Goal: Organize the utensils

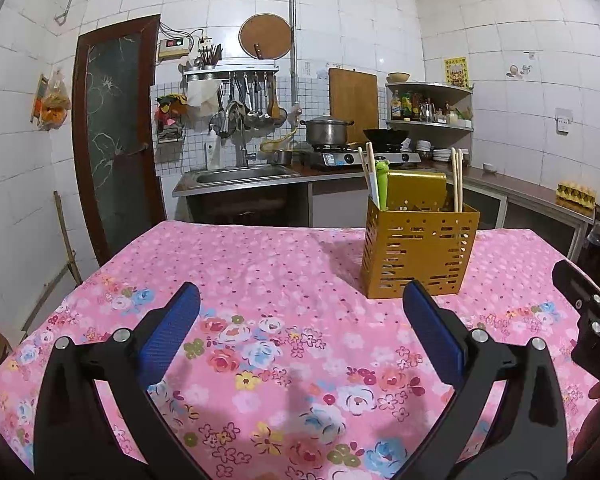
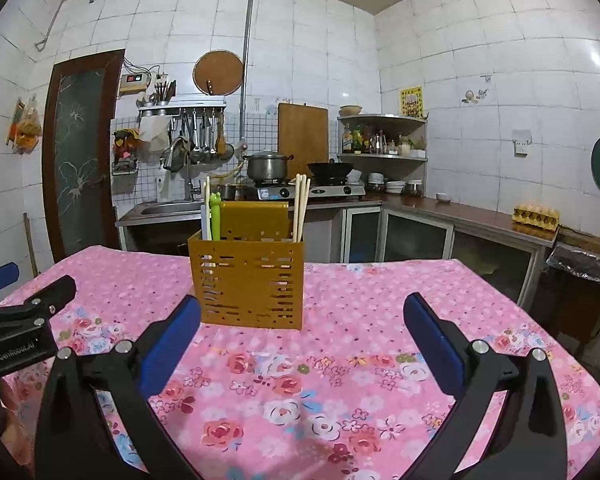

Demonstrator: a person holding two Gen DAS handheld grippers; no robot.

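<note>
A mustard-yellow slotted utensil holder (image 1: pixel 418 250) (image 2: pixel 249 280) stands upright on the table with the pink flowered cloth (image 1: pixel 260 280) (image 2: pixel 360 312). Pale chopsticks (image 1: pixel 457 178) (image 2: pixel 301 204) stick out of its right compartment. More chopsticks and a green frog-topped utensil (image 1: pixel 382 184) (image 2: pixel 215 216) stand in its left compartment. My left gripper (image 1: pixel 302 300) is open and holds nothing, short of the holder and to its left. My right gripper (image 2: pixel 302 312) is open too, nothing in it, just in front of the holder.
Behind the table runs a kitchen counter with a sink (image 1: pixel 240 174), a gas stove with a steel pot (image 1: pixel 327 130) (image 2: pixel 267 165) and a wok. An egg carton (image 2: pixel 536 214) rests on the right counter. A brown door (image 1: pixel 116 132) is at the left.
</note>
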